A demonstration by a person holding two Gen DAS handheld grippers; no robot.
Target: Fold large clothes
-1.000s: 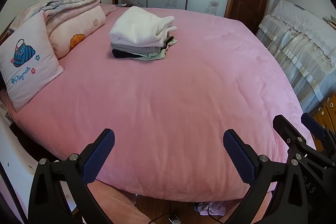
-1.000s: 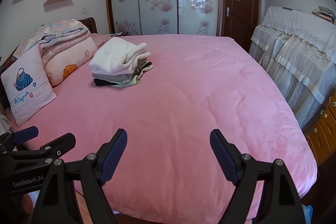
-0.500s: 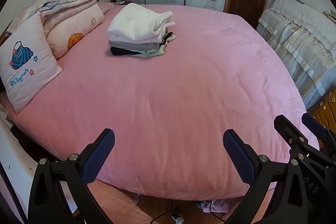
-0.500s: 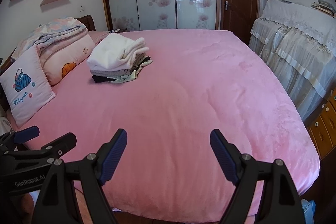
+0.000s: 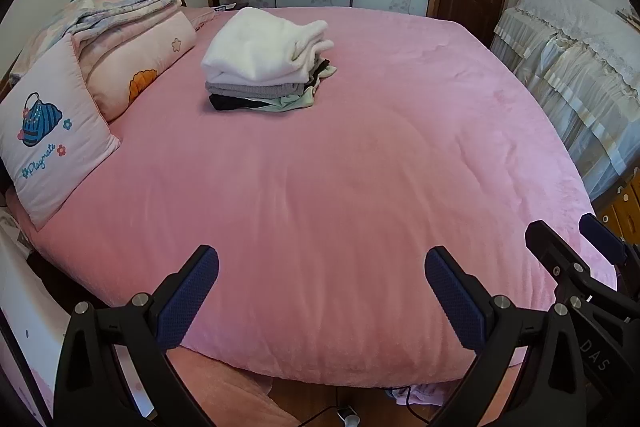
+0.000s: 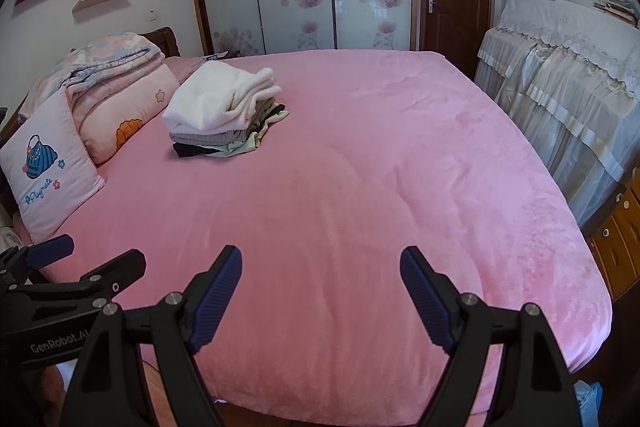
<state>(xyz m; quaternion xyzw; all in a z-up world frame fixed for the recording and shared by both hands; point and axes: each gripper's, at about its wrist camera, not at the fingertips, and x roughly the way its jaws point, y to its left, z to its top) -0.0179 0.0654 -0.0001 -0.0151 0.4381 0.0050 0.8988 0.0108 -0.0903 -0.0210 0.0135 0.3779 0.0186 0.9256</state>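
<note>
While nothing sits between its pads, the left gripper [image 5: 322, 289] hangs wide open over the near edge of the bed [image 5: 360, 187] in the left wrist view. A stack of folded clothes [image 5: 266, 61] lies well up the bed near the pillows [image 5: 52, 135], with a white garment on top and grey, black and pale green layers under it. The right gripper [image 5: 576, 247] shows at the right margin, apart from everything.

From the right wrist view: right gripper [image 6: 321, 293] also wide open and empty, aimed down at bare pink bedspread. Same stack [image 6: 224, 111] sits far ahead and left, just beside the rolled quilt [image 6: 116, 75]. Left gripper [image 6: 72, 267] pokes in at lower left.

Judgement: the folding looks finished or between items. No unfolded garment is visible on the bed. A bit of fabric shows on the floor below the bed edge, too unclear to identify.
</note>
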